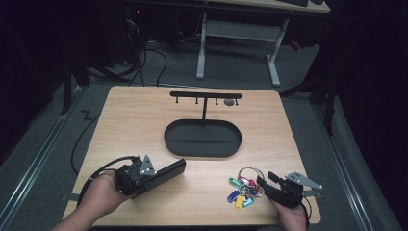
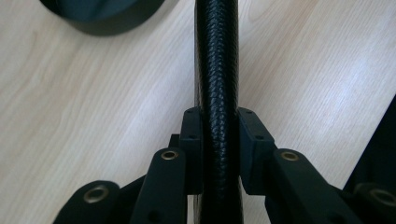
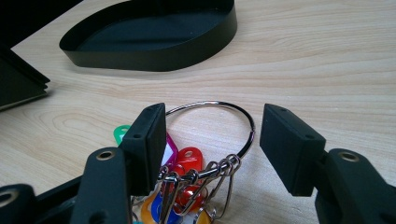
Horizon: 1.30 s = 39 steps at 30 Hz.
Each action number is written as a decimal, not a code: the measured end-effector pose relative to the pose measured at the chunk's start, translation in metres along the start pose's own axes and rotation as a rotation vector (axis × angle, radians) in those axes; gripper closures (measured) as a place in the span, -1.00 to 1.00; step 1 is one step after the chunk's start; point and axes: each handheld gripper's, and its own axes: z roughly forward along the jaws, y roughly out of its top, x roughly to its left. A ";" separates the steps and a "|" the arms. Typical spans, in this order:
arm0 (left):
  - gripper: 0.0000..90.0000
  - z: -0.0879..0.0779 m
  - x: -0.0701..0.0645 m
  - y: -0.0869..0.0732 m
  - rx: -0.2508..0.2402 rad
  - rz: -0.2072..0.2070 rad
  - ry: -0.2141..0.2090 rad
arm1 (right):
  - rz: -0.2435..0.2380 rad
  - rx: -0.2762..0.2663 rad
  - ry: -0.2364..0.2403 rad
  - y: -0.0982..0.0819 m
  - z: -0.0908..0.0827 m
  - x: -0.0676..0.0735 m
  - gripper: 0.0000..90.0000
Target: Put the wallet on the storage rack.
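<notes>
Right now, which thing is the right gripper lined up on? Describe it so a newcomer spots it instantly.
On the wooden table, look at the near right corner, in front of the black oval tray. There lies a key ring, between the open right gripper. It is the one colourful item: a metal ring with green, red, blue and yellow tags.

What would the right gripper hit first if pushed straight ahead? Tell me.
The right gripper, jaws open, already straddles the metal key ring, so it would likely push that first. Beyond it lies bare table, then probably the black oval tray; depth is hard to judge.
</notes>
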 end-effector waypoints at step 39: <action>0.66 0.011 0.021 0.090 -0.103 0.224 0.085 | 0.016 -0.029 -0.025 -0.008 -0.020 -0.007 -0.04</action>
